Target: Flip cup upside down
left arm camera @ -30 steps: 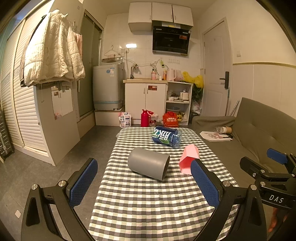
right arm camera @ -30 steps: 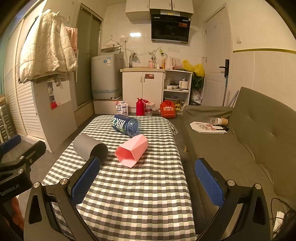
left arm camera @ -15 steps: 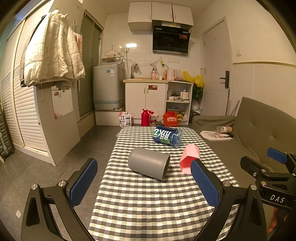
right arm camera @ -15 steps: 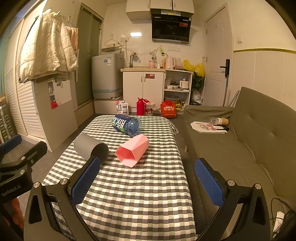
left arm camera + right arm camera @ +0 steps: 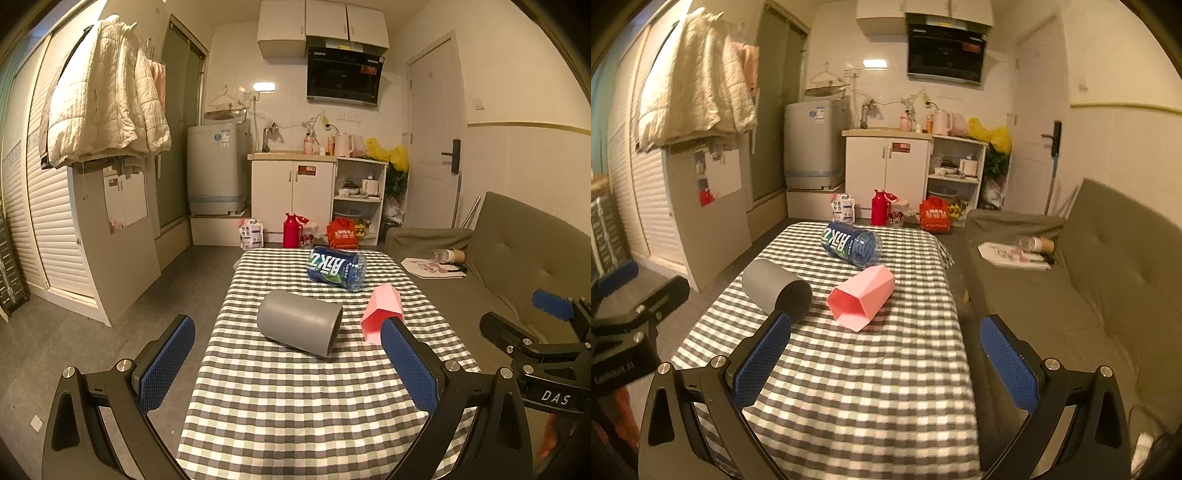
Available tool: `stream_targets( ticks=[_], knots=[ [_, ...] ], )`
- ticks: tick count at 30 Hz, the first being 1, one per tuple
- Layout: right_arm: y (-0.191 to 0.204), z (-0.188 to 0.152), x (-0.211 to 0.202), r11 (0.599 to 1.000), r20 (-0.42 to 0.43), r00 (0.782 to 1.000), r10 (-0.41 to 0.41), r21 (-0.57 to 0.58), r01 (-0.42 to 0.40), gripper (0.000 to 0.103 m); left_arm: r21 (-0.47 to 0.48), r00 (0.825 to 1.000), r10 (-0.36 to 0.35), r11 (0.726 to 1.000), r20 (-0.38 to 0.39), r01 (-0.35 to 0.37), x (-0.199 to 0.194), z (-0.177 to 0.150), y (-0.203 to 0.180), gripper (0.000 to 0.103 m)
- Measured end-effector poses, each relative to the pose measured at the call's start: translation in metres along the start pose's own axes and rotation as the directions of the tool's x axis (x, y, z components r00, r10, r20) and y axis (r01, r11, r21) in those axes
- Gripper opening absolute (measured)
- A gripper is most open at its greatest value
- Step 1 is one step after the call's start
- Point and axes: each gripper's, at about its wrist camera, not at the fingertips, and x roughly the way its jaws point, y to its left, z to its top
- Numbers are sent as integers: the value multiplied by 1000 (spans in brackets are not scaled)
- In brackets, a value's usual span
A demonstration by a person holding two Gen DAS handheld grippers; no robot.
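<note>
A grey cylindrical cup (image 5: 299,322) (image 5: 775,286) lies on its side in the middle of the checkered table (image 5: 295,398) (image 5: 871,387). To its right a pink faceted cup (image 5: 382,312) (image 5: 861,297) also lies on its side, its mouth facing the near side. My left gripper (image 5: 291,365) is open and hovers short of the grey cup, holding nothing. My right gripper (image 5: 882,360) is open too, nearer than the pink cup and empty. Each gripper shows at the edge of the other's view.
A blue-labelled plastic bottle (image 5: 336,267) (image 5: 851,245) lies on its side at the table's far end. A grey-green sofa (image 5: 1089,280) runs along the table's right edge. Kitchen cabinets (image 5: 291,195) and a red flask (image 5: 290,230) stand on the floor beyond.
The right wrist view has shifted a little, tilting and moving forward, so the cups sit slightly higher and nearer. The left gripper has barely moved. Both stay open.
</note>
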Motion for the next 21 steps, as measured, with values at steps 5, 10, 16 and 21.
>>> stream_targets(
  ticks=[5,10,16,21],
  knots=[
    [-10,13,25,998,-32,999,41,-56,-43,103,-55,999,31,998,-37,-34,23,10,21,103],
    [-20,36,73,992,-62,994,94,-82,-99,103,-95,989,100,989,-106,-111,68,25,44,103],
    [-4,71,154,950,-148,972,184,-227,-215,103,-31,975,174,983,-136,-179,120,42,47,103],
    [13,104,231,907,-227,937,265,-270,-322,103,-62,970,203,975,-138,-213,147,42,56,103]
  ],
)
